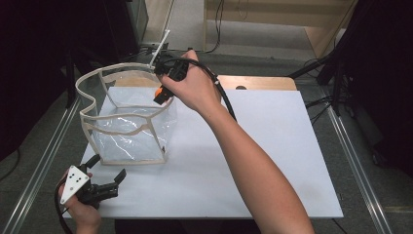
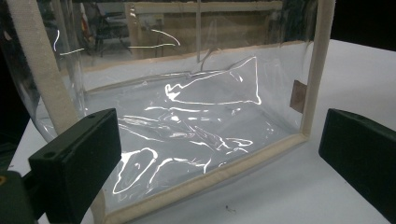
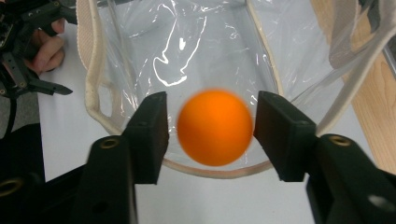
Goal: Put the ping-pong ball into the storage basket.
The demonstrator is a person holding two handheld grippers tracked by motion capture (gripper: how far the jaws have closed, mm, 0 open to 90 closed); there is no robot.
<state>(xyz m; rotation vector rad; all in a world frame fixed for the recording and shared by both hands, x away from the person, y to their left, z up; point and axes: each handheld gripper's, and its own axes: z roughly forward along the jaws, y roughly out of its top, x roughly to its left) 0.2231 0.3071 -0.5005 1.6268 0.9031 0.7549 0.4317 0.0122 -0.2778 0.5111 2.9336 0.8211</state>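
The right gripper hangs over the open mouth of a clear plastic bag trimmed with cream fabric binding, which stands on a white board. In the right gripper view an orange ball sits between the two black jaws, a thin gap visible on each side of it and its outline slightly blurred; the jaws stand apart, so the ball looks released or just about to be, not clamped. Directly beyond the ball, along the jaws' line of sight, lies the bag's interior, its rim curving just beneath. This placement makes sense: held above the opening with jaws pointing down, the ball has nowhere to go but into the bag.

The left gripper rests low on the board, just short of the bag's near bottom edge, jaws wide apart and holding nothing. In the left gripper view the bag's bound corner post rises ahead between the jaws. It seems posted there to steady the flimsy, sagging walls should they shift. The bag's loop handle droops outward on the far side from the right gripper.
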